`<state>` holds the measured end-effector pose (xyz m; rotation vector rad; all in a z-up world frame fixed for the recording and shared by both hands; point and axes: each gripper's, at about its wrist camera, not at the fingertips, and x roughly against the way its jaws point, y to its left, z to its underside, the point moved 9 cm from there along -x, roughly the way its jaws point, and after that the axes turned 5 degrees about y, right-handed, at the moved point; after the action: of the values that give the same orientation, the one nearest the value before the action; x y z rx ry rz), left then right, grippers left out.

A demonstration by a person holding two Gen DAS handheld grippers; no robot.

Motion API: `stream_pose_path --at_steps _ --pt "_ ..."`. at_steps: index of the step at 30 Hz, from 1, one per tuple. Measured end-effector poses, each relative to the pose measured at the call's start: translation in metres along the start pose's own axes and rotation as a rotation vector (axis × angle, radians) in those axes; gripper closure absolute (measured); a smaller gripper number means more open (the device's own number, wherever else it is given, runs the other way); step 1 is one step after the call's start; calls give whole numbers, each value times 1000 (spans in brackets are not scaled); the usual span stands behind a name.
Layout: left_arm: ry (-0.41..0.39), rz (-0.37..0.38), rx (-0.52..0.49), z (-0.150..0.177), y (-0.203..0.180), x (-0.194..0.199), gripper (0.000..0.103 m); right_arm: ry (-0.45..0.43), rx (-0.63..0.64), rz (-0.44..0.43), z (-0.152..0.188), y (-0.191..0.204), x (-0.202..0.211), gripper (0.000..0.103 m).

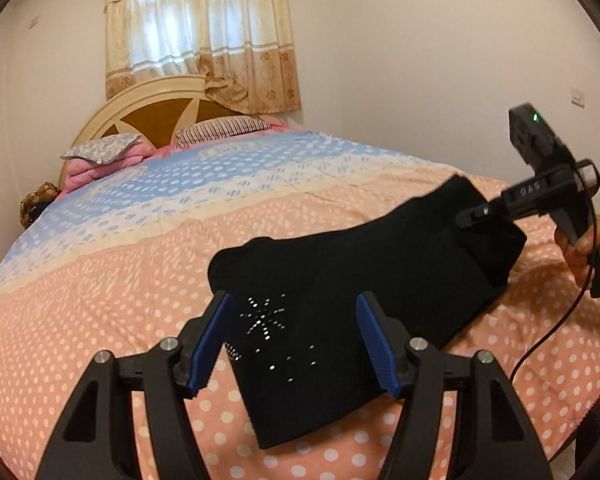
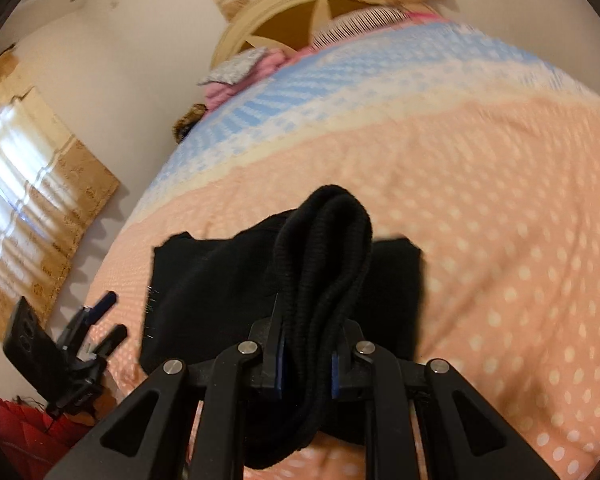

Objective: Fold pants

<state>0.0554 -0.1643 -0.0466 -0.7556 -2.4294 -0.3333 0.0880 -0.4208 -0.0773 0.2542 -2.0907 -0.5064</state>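
**Left wrist view: black pants half-folded, right gripper carrying the end**

Left wrist view shows the soft black knit pants with a rhinestone starburst [image 1: 340, 304] lying on the peach polka-dot quilted bedspread [image 1: 100, 320], near its front edge. The left gripper [image 1: 294, 340] hovers just above the sparkled part with its blue-padded jaws spread wide, holding nothing. Off to the right, the right gripper [image 1: 474, 214] is lifting the far end of the garment off the bed.

In the right wrist view, the right gripper [image 2: 306, 354] has its jaws pinched tight on a bunched, ribbed band of the pants [image 2: 328, 248], which hangs over the flat part below.

The fabric looks light, limp and stretchy, so it should drape and sag rather than hold a crease; thick ribbed edges offer the surest hold, since thin single layers may slip free. The free gripper would best pin or pinch the fold line near the starburst while the lifted end is laid over
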Motion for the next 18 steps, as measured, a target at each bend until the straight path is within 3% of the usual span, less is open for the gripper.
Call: stream_pose_path --at_steps 6,13,15,18 --pt "49 -4 37 11 13 -10 36 17 -1 -41 7 -22 -26 86" --pt "68 -50 21 15 24 -23 36 50 -71 -162 12 -31 -18 81" --pt "70 -69 29 16 34 -23 36 22 -98 -125 12 -34 -4 76" --pt "57 -91 70 14 51 -19 36 -71 -100 75 8 -40 25 66"
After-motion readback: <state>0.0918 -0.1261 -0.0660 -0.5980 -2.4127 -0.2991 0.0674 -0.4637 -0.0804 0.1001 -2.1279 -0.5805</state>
